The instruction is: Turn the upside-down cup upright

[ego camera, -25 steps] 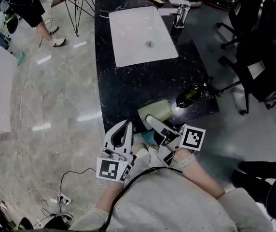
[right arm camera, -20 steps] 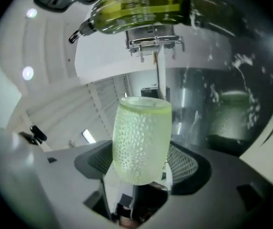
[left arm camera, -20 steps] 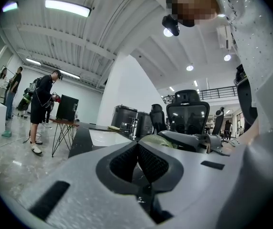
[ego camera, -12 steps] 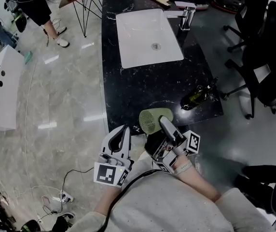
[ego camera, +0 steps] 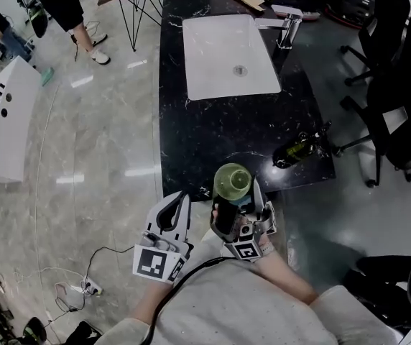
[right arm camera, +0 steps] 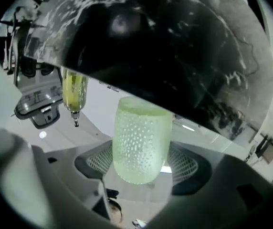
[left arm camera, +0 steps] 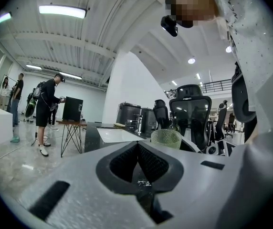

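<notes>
Head view has the cup mouth-up, clamped between the fingers of the right gripper, hanging over the near edge of the black surface, not resting on it; right gripper view confirms both pads pressing its dimpled wall; left gripper sits just beside, fingers together, empty; the set-down looks next: carry it in from the edge, clear of the lying bottle, level the base, lower until it rests, then release.
</notes>
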`<state>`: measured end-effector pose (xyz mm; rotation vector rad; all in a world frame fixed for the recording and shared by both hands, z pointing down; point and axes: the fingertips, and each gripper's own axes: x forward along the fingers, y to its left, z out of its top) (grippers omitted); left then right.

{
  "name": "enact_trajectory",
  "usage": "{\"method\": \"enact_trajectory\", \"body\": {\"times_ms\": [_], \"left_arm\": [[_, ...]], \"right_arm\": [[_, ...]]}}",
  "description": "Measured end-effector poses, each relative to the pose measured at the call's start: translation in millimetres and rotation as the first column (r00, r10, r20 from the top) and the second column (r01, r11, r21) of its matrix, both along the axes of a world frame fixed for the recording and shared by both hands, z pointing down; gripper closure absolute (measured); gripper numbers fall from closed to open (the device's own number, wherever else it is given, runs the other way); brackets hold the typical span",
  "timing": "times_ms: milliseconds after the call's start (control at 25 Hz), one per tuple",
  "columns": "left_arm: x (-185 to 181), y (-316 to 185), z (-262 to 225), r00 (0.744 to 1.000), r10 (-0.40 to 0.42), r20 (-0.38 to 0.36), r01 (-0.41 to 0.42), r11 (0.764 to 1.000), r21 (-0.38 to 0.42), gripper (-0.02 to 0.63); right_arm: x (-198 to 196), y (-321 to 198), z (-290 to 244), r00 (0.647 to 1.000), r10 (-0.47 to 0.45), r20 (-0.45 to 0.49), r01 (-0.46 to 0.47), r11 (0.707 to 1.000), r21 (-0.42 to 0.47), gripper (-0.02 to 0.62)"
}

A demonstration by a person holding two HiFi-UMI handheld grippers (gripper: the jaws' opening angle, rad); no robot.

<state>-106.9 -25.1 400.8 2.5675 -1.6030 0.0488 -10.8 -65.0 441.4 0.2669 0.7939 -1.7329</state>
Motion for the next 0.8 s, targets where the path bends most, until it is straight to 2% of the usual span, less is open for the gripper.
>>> {"method": "enact_trajectory", "body": {"times_ms": [160, 360, 640, 800], "left_arm": [[-4.5, 5.4, 2.3, 1.0, -0.007, 0.015, 0.007, 1.0, -0.013, 0.598], [-8.1, 8.6, 5.0, 0.999, -0.02, 0.029, 0.021, 0.999, -0.027, 0.598], [-5.0, 9.6, 7.9, 1.0, -0.014, 0.025, 0.015, 0.999, -0.044, 0.598], [-6.6, 11.1, 11.9, 1.0, -0.017, 0.017, 0.018, 0.998, -0.057, 0.598]], "right_arm": [[5.2, -4.4, -0.2, 0.994, 0.015, 0.107, -0.018, 1.0, 0.026, 0.259], [10.3, -8.7, -1.3, 0.983, 0.036, 0.178, -0.047, 0.997, 0.056, 0.259], [16.5, -10.8, -2.1, 0.973, 0.063, 0.221, -0.082, 0.994, 0.077, 0.259], [16.6, -10.6, -2.5, 0.974, 0.069, 0.216, -0.088, 0.993, 0.082, 0.259]]}}
